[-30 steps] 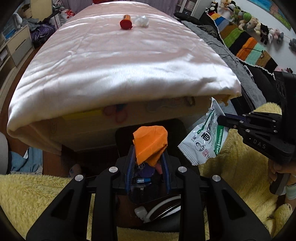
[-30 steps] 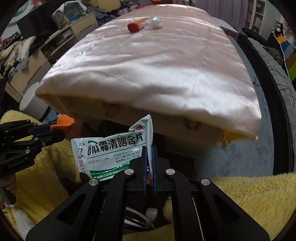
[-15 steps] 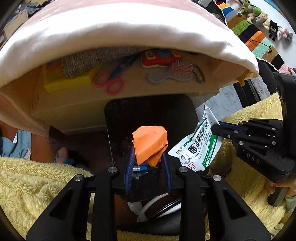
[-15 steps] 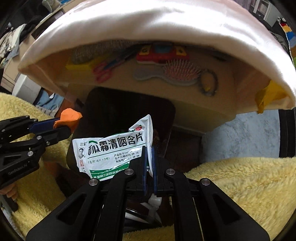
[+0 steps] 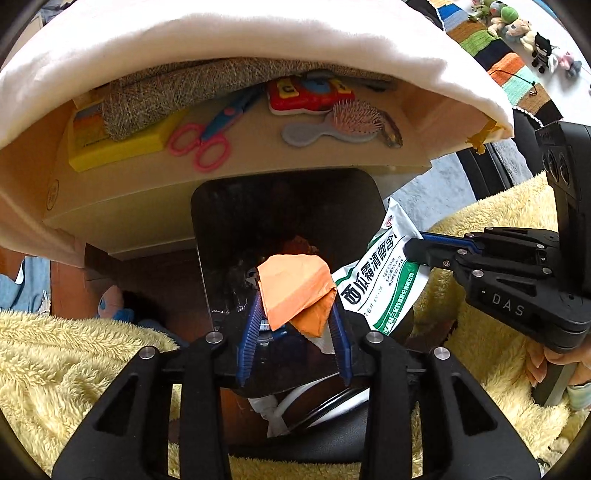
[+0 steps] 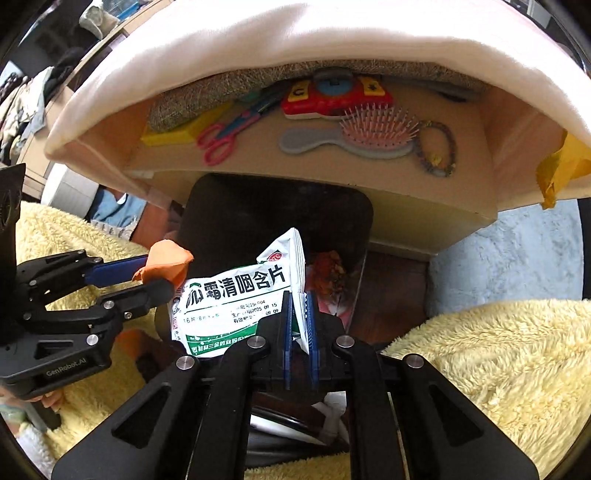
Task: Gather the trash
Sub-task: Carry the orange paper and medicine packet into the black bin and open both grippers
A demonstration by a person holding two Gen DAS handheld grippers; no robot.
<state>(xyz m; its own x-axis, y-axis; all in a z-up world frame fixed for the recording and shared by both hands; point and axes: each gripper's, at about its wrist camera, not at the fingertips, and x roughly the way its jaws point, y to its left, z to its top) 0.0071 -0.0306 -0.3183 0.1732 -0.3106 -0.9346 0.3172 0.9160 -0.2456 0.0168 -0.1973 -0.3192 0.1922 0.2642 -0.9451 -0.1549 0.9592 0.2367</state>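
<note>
A crumpled orange wrapper (image 5: 295, 288) sits between the blue pads of my left gripper (image 5: 295, 328). Its jaws are opening, and the wrapper still touches both pads. My right gripper (image 6: 298, 321) is shut on one edge of a white and green medicine packet (image 6: 232, 295), and its jaws are just starting to part. Both grippers point steeply down over a black trash bin (image 5: 280, 206) (image 6: 258, 214) that holds some orange-red trash (image 6: 328, 269). In the left wrist view, the right gripper (image 5: 410, 245) holds the packet (image 5: 380, 280) from the right. The left gripper (image 6: 155, 275) and wrapper (image 6: 166, 258) show at the left of the right wrist view.
Behind the bin, a cardboard box (image 5: 122, 206) under a pink cloth (image 5: 258, 33) holds pink scissors (image 5: 199, 144), a hairbrush (image 6: 369, 136), a red toy (image 6: 332, 96) and a yellow box (image 5: 110, 147). Yellow fleece (image 6: 498, 350) flanks the bin; grey rug (image 6: 498, 258) lies to the right.
Both grippers sank toward the bin and tilted downward, so the cloth top left view and the box's contents appeared. The left pads spread slightly around the wrapper.
</note>
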